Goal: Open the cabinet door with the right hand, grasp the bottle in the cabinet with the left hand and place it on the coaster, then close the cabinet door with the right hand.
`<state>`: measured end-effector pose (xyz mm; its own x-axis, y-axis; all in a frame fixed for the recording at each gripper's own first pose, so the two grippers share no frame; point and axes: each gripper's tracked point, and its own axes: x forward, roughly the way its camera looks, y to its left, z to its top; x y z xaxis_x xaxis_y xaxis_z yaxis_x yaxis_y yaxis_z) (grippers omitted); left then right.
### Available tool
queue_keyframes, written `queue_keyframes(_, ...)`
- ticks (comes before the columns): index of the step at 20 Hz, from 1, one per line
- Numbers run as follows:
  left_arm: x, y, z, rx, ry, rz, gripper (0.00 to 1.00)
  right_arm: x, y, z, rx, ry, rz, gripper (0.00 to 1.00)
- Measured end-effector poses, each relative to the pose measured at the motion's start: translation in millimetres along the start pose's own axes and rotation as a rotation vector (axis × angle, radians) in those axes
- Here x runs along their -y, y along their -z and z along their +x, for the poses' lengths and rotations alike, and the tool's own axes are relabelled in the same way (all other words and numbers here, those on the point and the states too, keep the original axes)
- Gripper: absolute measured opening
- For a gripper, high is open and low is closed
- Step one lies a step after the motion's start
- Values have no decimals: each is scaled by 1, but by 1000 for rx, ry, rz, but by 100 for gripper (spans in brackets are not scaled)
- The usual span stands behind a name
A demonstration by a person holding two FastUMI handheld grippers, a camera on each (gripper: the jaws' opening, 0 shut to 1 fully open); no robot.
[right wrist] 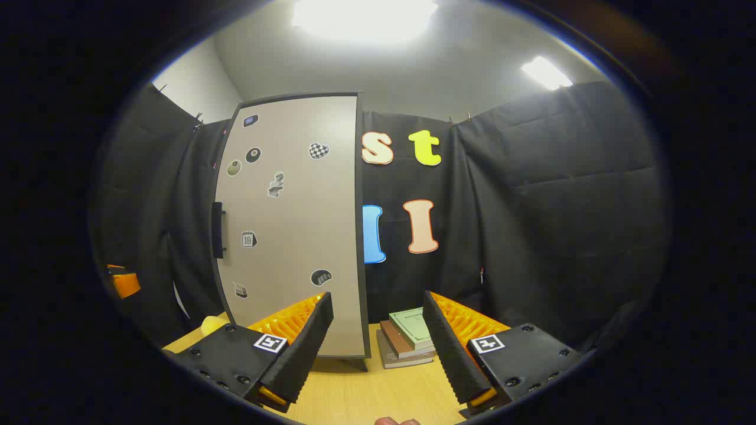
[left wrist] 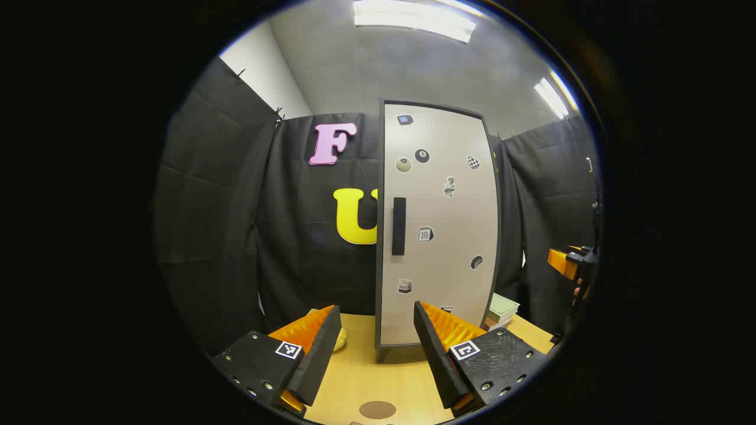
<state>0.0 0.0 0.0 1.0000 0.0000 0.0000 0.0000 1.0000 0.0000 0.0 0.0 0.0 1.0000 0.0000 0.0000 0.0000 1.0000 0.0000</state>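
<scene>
The left gripper (left wrist: 373,348) has two black fingers with orange ridged backs, and they are spread wide apart. Nothing is between them. Each finger block has a small white square tag with a black pattern on it. The left gripper hangs over the light wooden table (left wrist: 378,378).

Just in front of it, low on the table, lies a small round brown coaster (left wrist: 377,409). A pale yellow round thing (left wrist: 341,339) peeks out behind the left finger.

Farther back stands the tall cabinet with a light grey door in a dark frame (left wrist: 440,236). The door is shut. A long black handle (left wrist: 398,226) runs up and down near its left edge. Little picture stickers are stuck on the door: a black ball, a pale ball, a checkered one, a small calendar and a milk carton. Their writing is too small to read. The bottle is hidden; the shut door covers the inside.

The right gripper (right wrist: 378,339) is spread wide too and holds nothing. In the left gripper view it shows as an orange and black bit at the far right edge (left wrist: 570,262).

Between its fingers, a bit beyond them, a small stack of books with a green one on top (right wrist: 407,339) lies on the table just beside the cabinet. The words on the cover are too tiny to read.
</scene>
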Motion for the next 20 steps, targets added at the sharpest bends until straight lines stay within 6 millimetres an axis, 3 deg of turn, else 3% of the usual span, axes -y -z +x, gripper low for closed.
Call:
queue_keyframes(9,1,0,-8,10,-5,3,72,3,-8,-7,2,1,10,97)
queue_keyframes(20,-10,16,-16,-20,-23,8,72,-12,4,-4,-61,-32,15,97)
